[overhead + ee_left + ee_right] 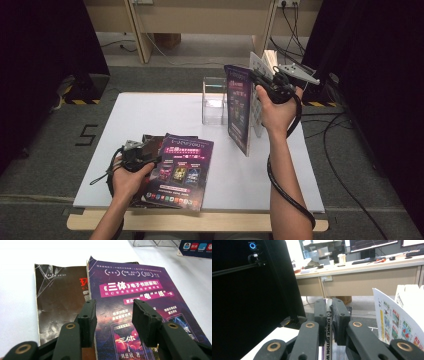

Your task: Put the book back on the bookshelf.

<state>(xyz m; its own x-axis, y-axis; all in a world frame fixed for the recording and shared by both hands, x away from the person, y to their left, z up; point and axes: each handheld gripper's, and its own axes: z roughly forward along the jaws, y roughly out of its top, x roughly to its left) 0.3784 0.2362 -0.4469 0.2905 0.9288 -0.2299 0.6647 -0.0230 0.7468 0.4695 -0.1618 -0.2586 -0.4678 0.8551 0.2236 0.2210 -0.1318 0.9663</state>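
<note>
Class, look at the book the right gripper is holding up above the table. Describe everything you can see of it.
The book is a thin paperback with a dark purple, glossy cover carrying pink and white print. It hangs upright with its pages fanned open, above the far right part of the white table, beside a clear plastic holder. The right gripper is shut on its white spine, which carries the words SCIENCE FICTION. One open page shows small colourful pictures.
</note>
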